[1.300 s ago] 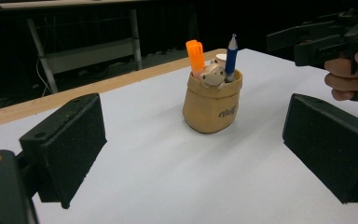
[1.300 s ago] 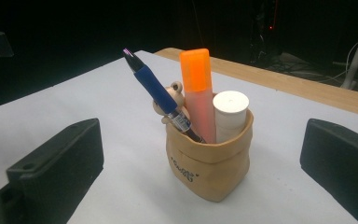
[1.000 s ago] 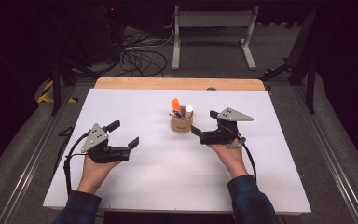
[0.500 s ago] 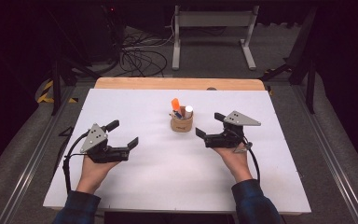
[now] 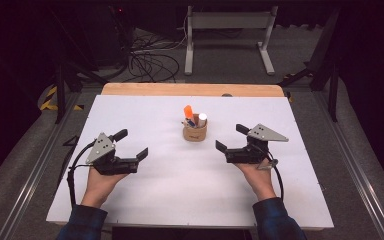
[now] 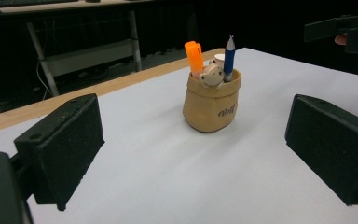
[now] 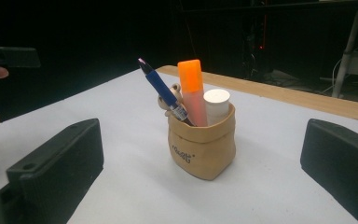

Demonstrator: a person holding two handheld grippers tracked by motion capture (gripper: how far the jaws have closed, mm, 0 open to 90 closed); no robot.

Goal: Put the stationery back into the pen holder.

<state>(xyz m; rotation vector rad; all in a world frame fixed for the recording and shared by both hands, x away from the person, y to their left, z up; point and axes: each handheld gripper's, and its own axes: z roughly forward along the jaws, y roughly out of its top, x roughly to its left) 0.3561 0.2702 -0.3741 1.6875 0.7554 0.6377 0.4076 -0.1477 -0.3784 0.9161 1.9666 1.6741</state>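
Note:
A small tan pouch [image 5: 195, 133] stands upright at the middle of the white table [image 5: 180, 190]. It holds an orange highlighter [image 7: 192, 88], a blue pen [image 7: 165, 92], a white-capped tube [image 7: 216, 103] and a small tan figure [image 6: 210, 74]. My left gripper [image 5: 132, 144] rests open at the left, well apart from the pouch. My right gripper [image 5: 231, 138] stands open just right of the pouch, not touching it. The pouch [image 6: 211, 104] sits ahead of the left gripper [image 6: 193, 140] and close ahead of the right gripper [image 7: 203, 149]. Both hold nothing.
A wooden strip [image 5: 190, 89] runs along the table's far edge. Beyond it are a metal stand [image 5: 227, 30] and loose cables [image 5: 150, 62] on the floor. Metal rails [image 5: 352, 165] flank the table.
My right gripper has drawn back a little from the pouch, to the right and toward the near edge. The left gripper has stayed put.

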